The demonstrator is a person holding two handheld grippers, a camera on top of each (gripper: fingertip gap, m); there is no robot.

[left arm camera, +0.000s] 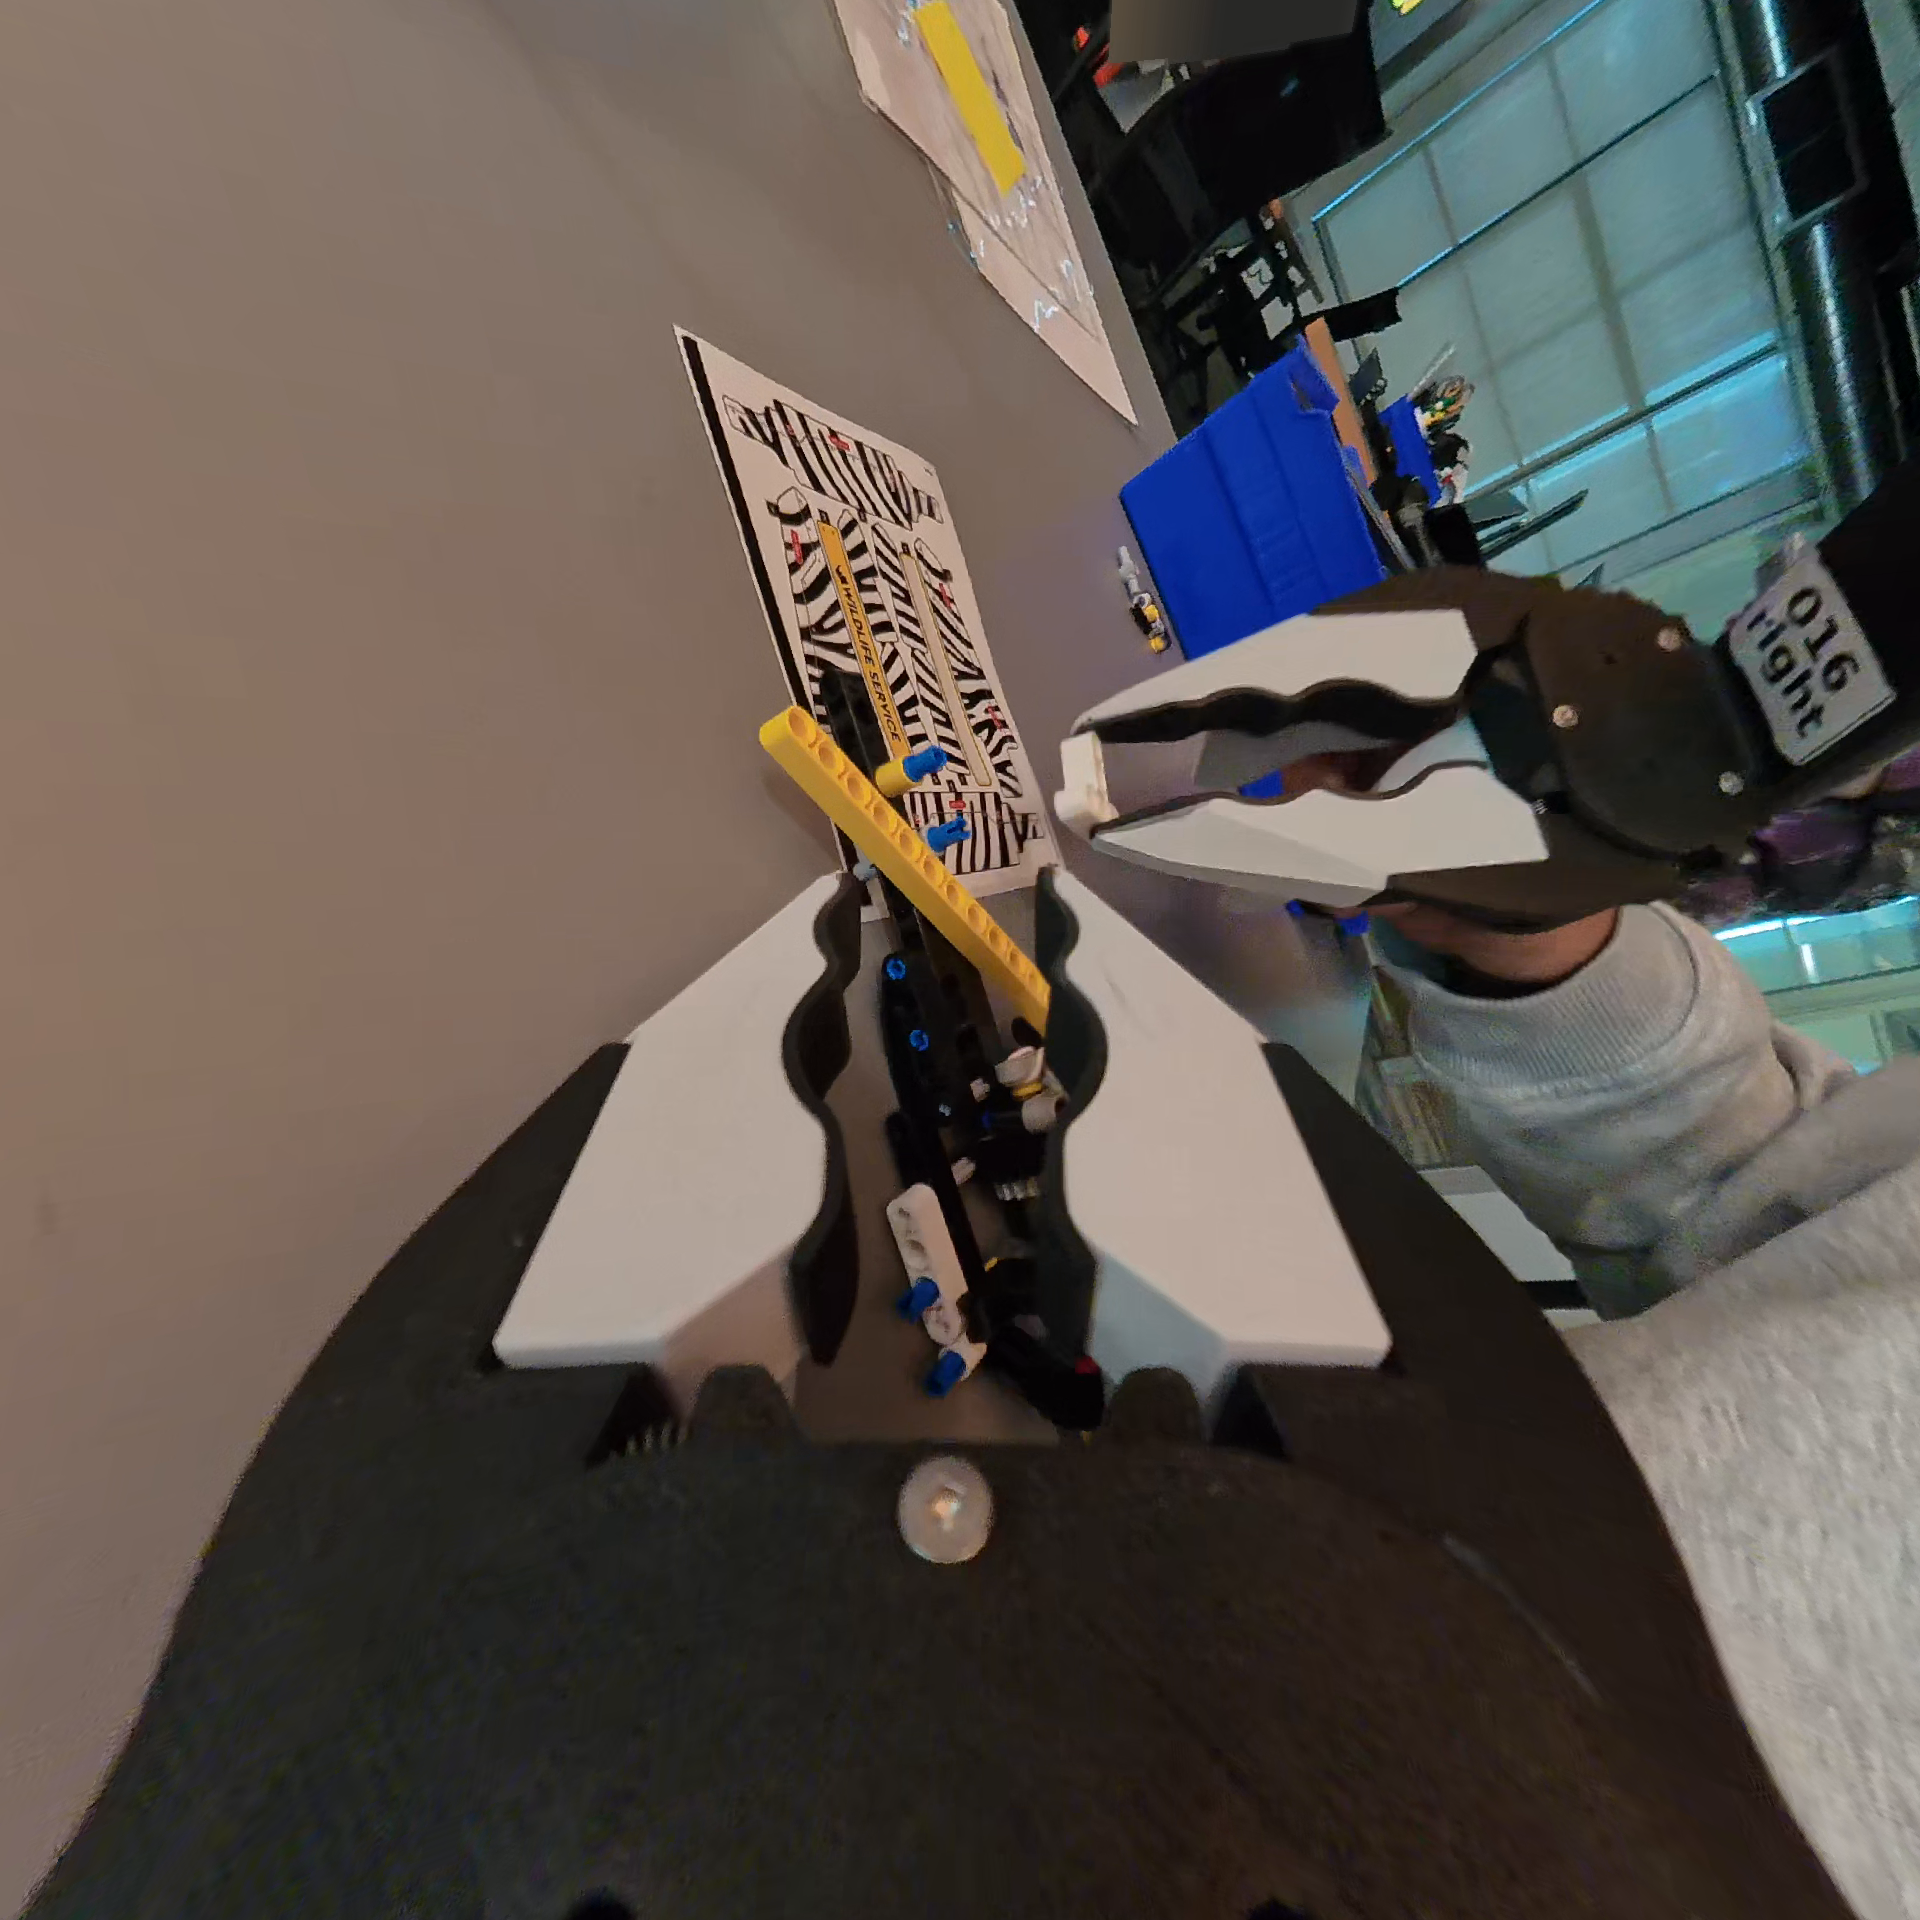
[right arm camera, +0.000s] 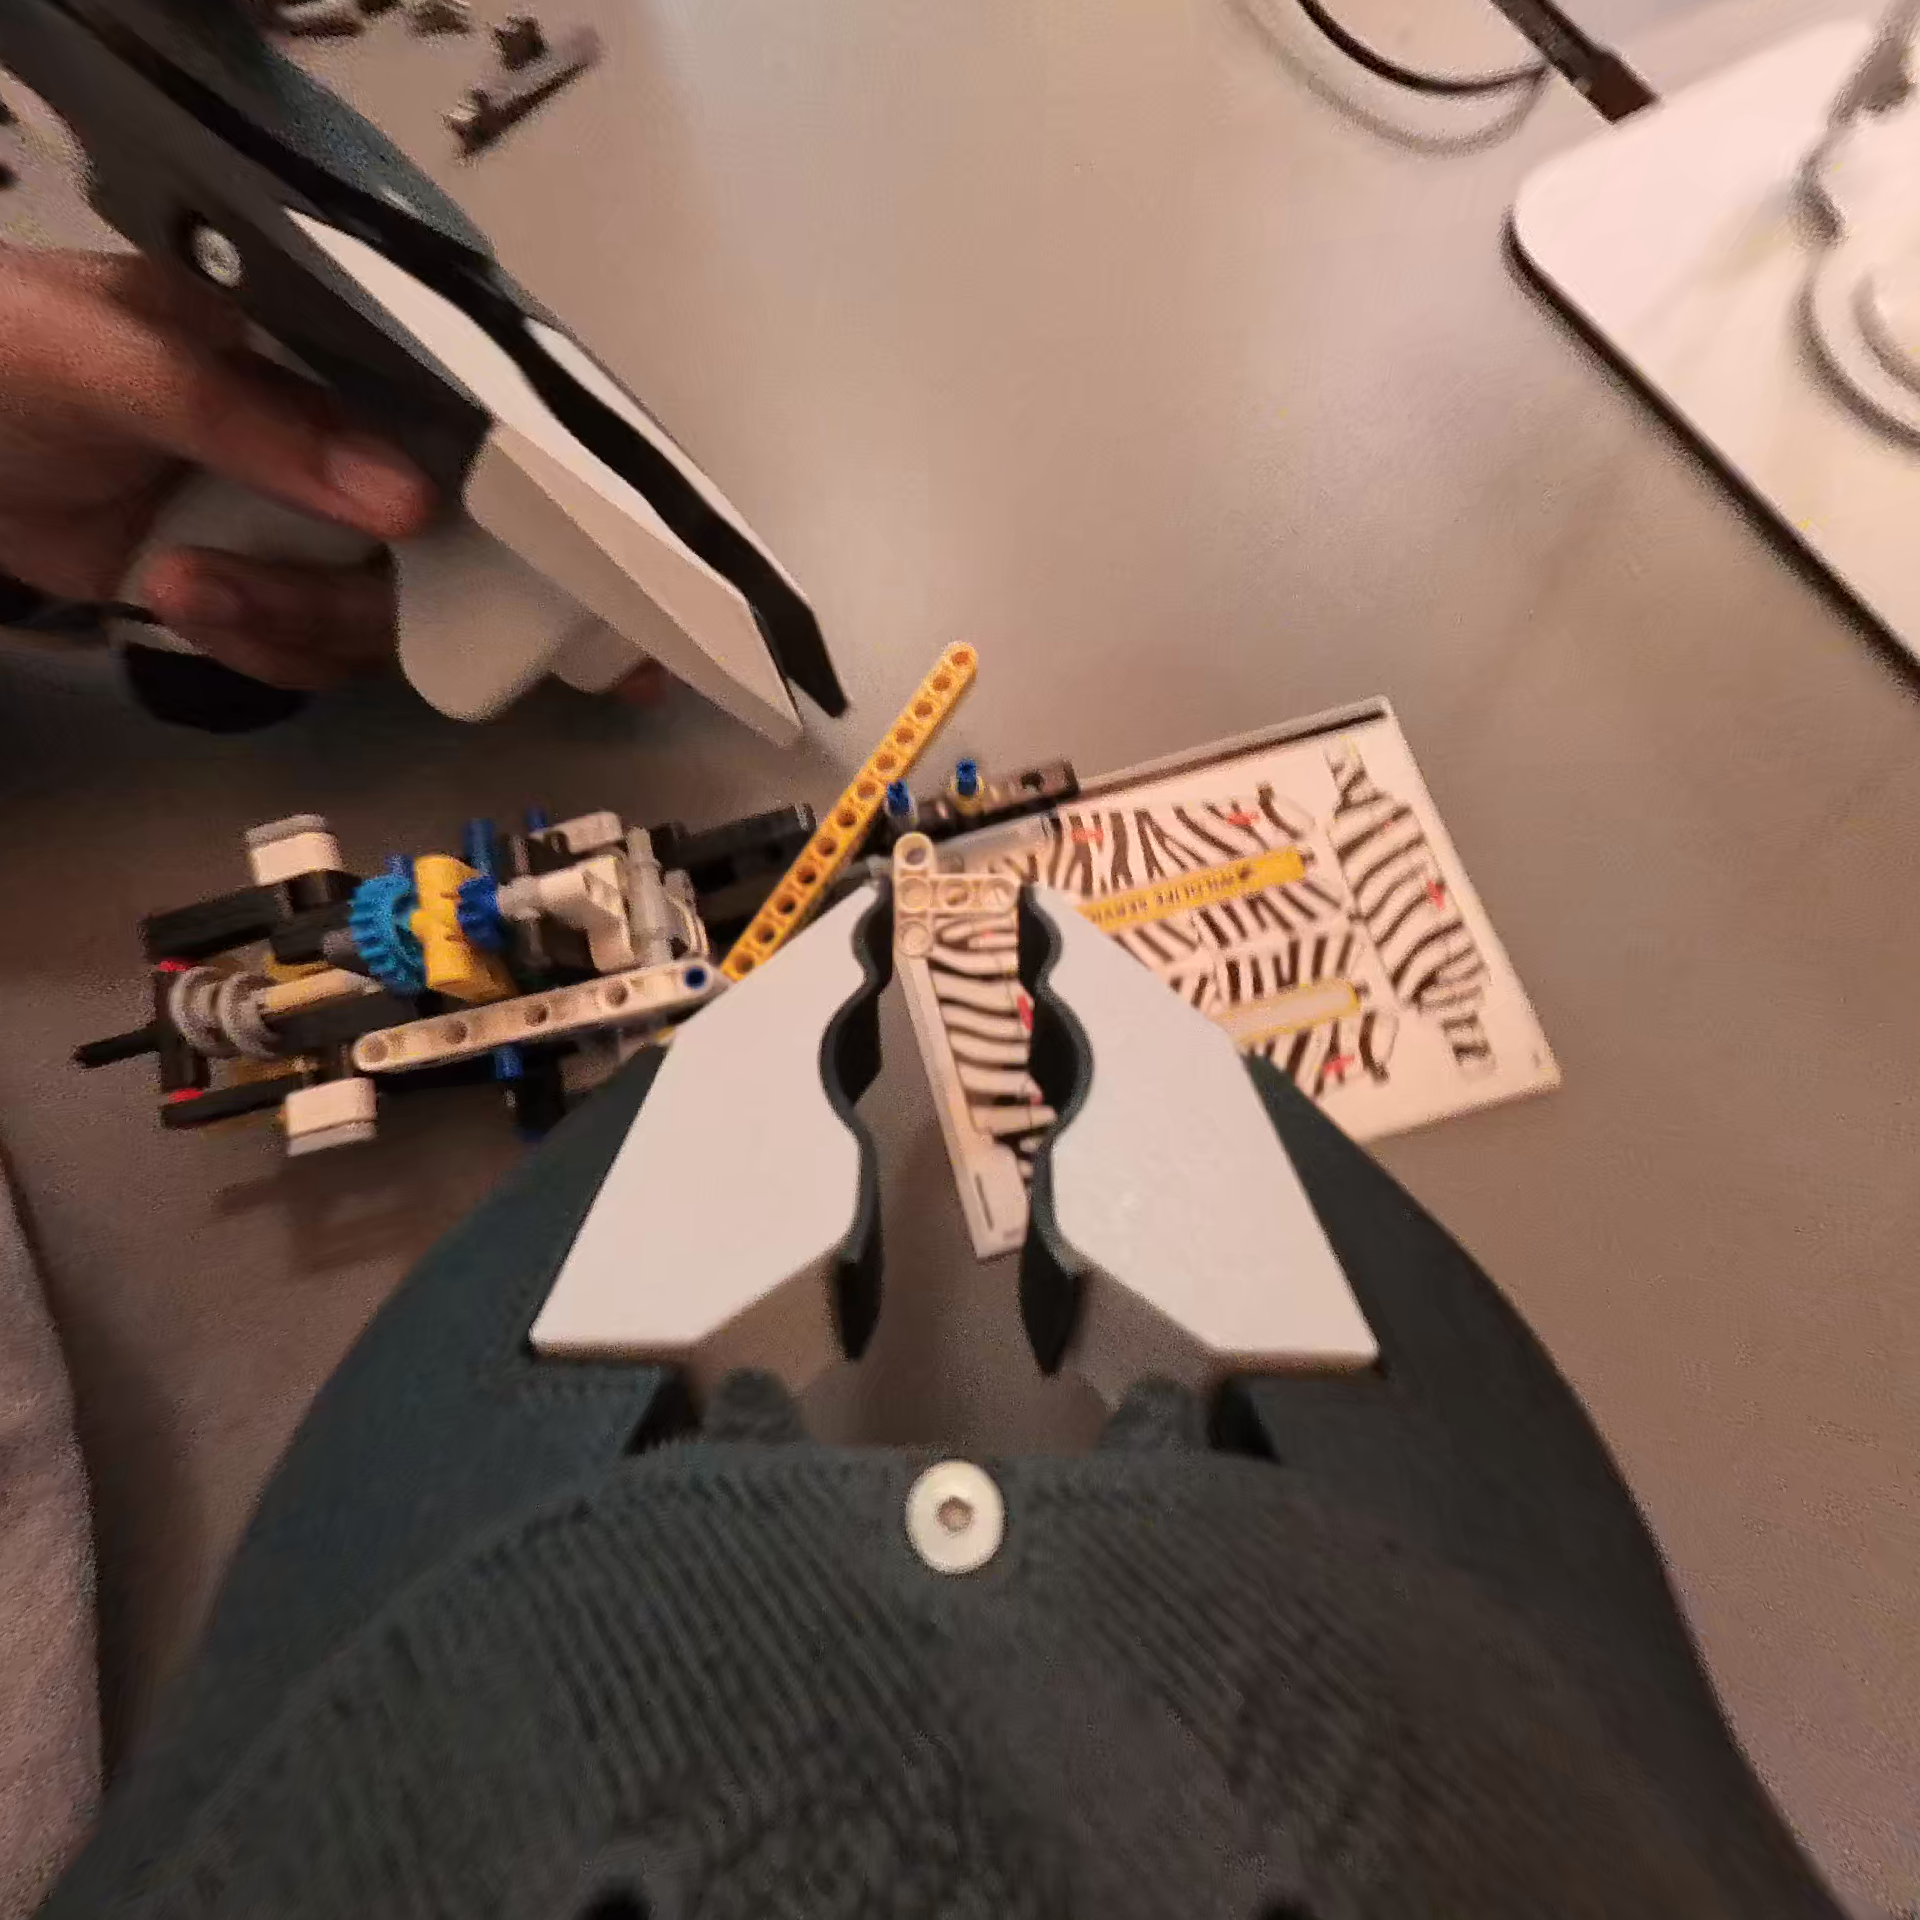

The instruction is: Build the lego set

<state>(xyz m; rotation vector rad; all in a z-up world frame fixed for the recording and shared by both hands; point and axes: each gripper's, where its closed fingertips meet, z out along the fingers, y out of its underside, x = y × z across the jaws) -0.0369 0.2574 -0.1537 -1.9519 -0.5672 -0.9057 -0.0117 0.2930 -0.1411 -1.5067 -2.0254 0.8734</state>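
A partly built lego chassis (right arm camera: 436, 956), black, white, yellow and blue, lies on the grey table (right arm camera: 1143, 416). A long yellow beam (right arm camera: 862, 810) leans across it. My left gripper (left arm camera: 951, 894) is open and hovers just above the chassis (left arm camera: 956, 1143) and yellow beam (left arm camera: 904, 852), which show between its fingers. It also shows in the right wrist view (right arm camera: 816, 717). My right gripper (right arm camera: 951, 904) is shut on a white zebra-striped panel (right arm camera: 977, 997), held above the sticker sheet (right arm camera: 1299, 914). In the left wrist view the right gripper (left arm camera: 1086, 784) is to the right of the beam.
The zebra sticker sheet (left arm camera: 883, 623) lies flat beyond the chassis. Papers with a yellow strip (left arm camera: 987, 156) lie farther off, and a blue bin (left arm camera: 1247, 540) stands past the table edge. A white flat base with cables (right arm camera: 1714, 312) is at the far right. Loose dark pieces (right arm camera: 520, 73) lie far left. My hands' fingertips stand some 5 cm from each other.
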